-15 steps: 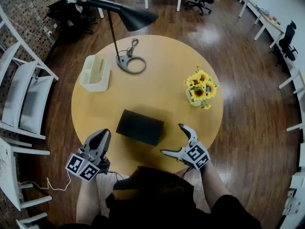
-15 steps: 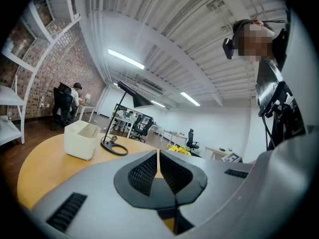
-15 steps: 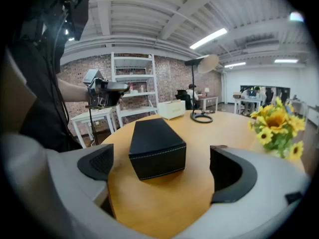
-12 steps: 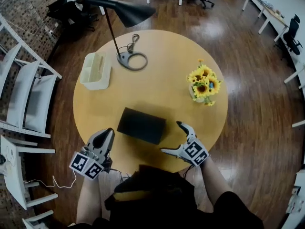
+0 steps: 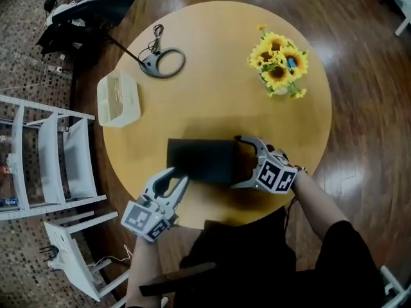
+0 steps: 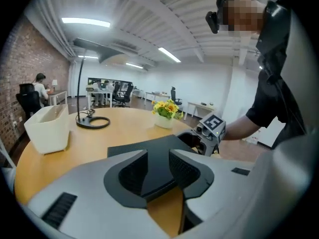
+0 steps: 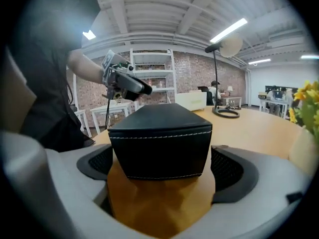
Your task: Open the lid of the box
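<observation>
A black box [image 5: 199, 159] with white stitching lies shut on the round wooden table [image 5: 225, 95]. My right gripper [image 5: 237, 162] stands wide open and straddles the box's right end. In the right gripper view the box [image 7: 159, 133] fills the space between the pads, which sit close beside its sides without visibly pressing. My left gripper [image 5: 174, 177] is by the box's near left corner, its jaws a narrow gap apart with nothing in them. The left gripper [image 6: 157, 156] looks over the box's lid [image 6: 164, 143] toward the other gripper.
A vase of sunflowers [image 5: 279, 63] stands at the table's far right. A white basket [image 5: 117, 98] sits at the left edge, with a desk lamp's ring base [image 5: 162, 63] behind it. White chairs [image 5: 51, 159] stand to the left of the table.
My right gripper has moved in from the table's near edge, and its open jaws now straddle the box's right end. The left gripper has come up to the box's near left corner.
</observation>
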